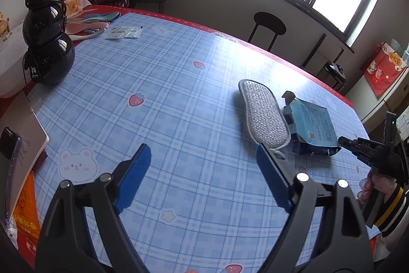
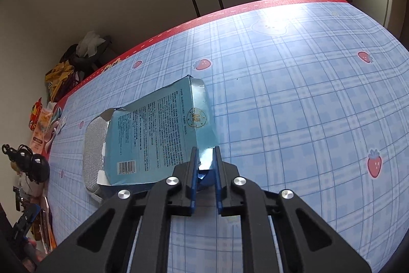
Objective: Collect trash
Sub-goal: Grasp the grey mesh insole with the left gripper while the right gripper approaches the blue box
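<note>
A flattened light-blue cardboard box with printed text and a barcode lies on the plaid tablecloth; it also shows in the left wrist view. My right gripper is shut on the box's near corner; it appears at the right of the left wrist view. A grey glittery insole lies beside the box, partly under it in the right wrist view. My left gripper is open and empty above the table, left of the insole.
A black gourd-shaped bottle stands at the far left. Small white sachets and pastel spoons lie at the far edge. A notebook and orange packet sit at the near left. A black stool stands beyond the table.
</note>
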